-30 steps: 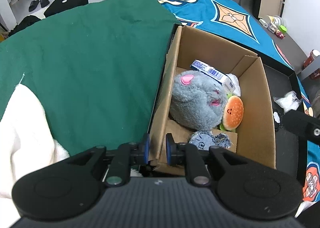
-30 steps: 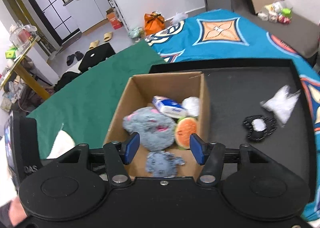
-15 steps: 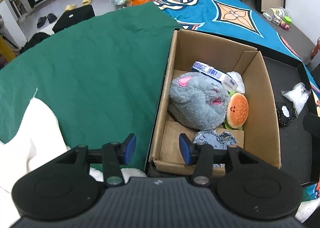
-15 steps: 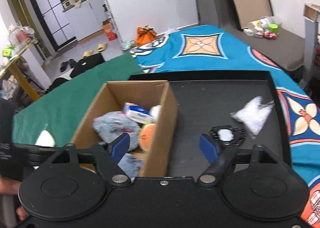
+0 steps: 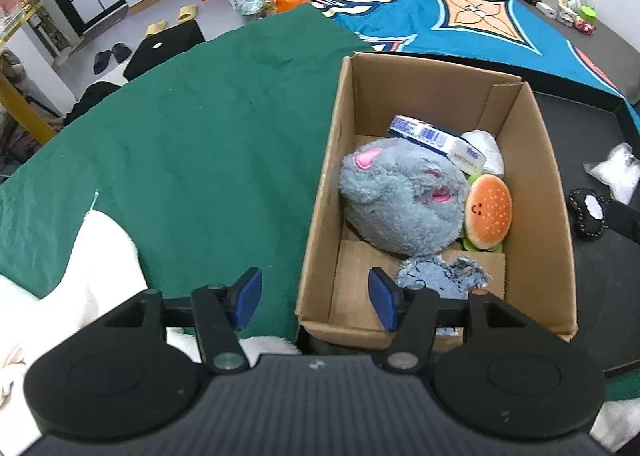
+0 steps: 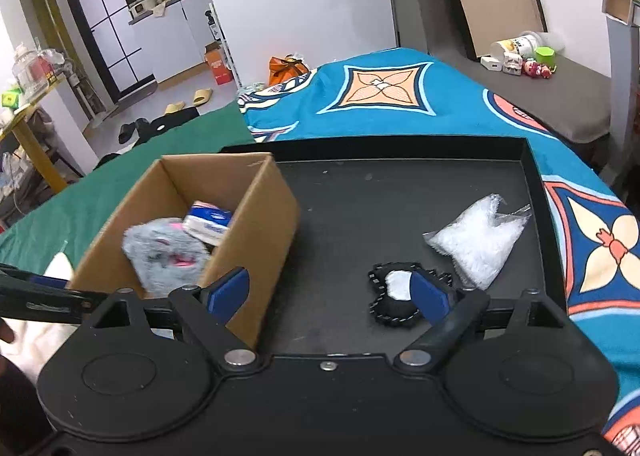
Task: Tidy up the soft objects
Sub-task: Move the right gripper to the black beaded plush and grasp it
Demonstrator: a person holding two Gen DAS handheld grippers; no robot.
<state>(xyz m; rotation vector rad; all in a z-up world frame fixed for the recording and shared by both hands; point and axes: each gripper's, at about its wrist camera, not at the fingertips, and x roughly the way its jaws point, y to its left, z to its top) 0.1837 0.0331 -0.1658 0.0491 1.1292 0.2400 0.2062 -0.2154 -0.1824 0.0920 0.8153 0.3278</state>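
Now that the left gripper (image 5: 315, 295) has just opened empty astride the brown cardboard box's (image 5: 556, 215) wall, the right gripper (image 6: 328, 292), widening too and empty, nears the black-and-white fabric pouch (image 6: 390, 292).

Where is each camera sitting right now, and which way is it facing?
Left wrist: on the left gripper, angled steeply down at the cardboard box and its grey plush toy; open jaws straddle the box wall.
Right wrist: on the right gripper, facing the black tray, black-and-white pouch and clear plastic bag; jaws open, empty.
Shared: box, plush toy, pouch, bag.
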